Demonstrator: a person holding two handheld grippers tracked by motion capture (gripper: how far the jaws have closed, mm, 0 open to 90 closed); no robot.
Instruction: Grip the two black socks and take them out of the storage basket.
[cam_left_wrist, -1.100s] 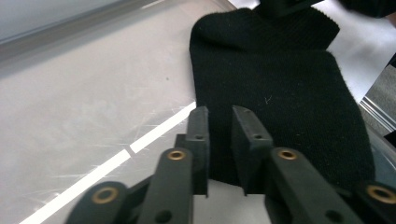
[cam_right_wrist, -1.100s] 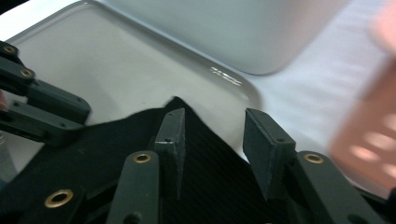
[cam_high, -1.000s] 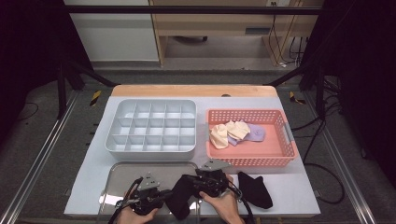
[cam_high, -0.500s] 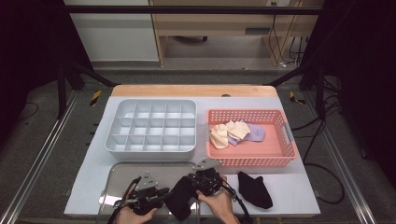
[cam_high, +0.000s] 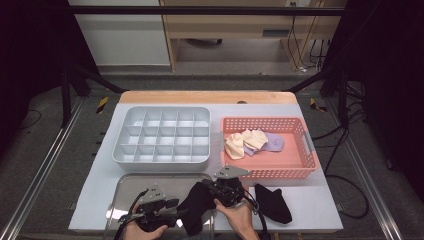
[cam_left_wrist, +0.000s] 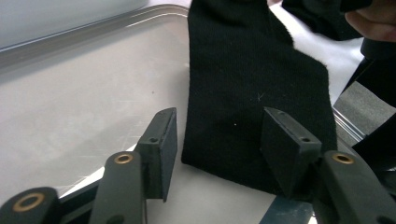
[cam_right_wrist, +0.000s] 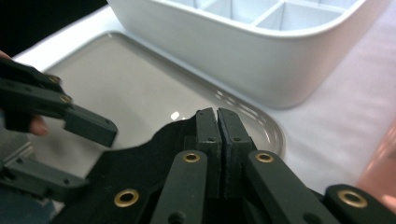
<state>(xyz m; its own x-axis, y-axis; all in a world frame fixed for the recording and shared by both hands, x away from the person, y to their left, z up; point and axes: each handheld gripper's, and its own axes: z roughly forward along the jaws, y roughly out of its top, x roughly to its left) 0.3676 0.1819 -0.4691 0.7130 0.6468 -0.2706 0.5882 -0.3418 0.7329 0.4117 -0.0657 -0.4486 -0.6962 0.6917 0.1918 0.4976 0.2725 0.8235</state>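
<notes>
Looking down, high view: white table (cam_high: 320, 212) with three containers and two dark socks along the lower edge.
Grid organiser (cam_high: 162, 135): grey-white, centre left of frame; every compartment bare.
Pink basket (cam_high: 270, 147): just right of the organiser; holds a small heap of pale socks (cam_high: 252, 142), cream, peach and lilac, in its left half.
Metal tray (cam_high: 127, 192): lower left, below the organiser; a black sock (cam_high: 196, 212) drapes over its right rim.
Second black sock (cam_high: 272, 202): flat on the table, lower right, below the basket.
Left gripper (cam_high: 172, 210): bottom left, over the tray, beside the draped sock.
Right gripper (cam_high: 212, 187): bottom centre, at the sock's upper end.

Left gripper view: jaws stand apart, having just been opening; the black sock (cam_left_wrist: 252, 88) hangs between them, pads not pressing it. Tray (cam_left_wrist: 88, 93) floor fills the left, bare.

Right gripper view: jaws pressed together, having just closed on the sock's (cam_right_wrist: 140, 163) edge. Tray (cam_right_wrist: 140, 88) behind, nothing else in it; organiser wall (cam_right_wrist: 261, 60) across the top; left gripper (cam_right_wrist: 60, 140) at left, jaws parted.
</notes>
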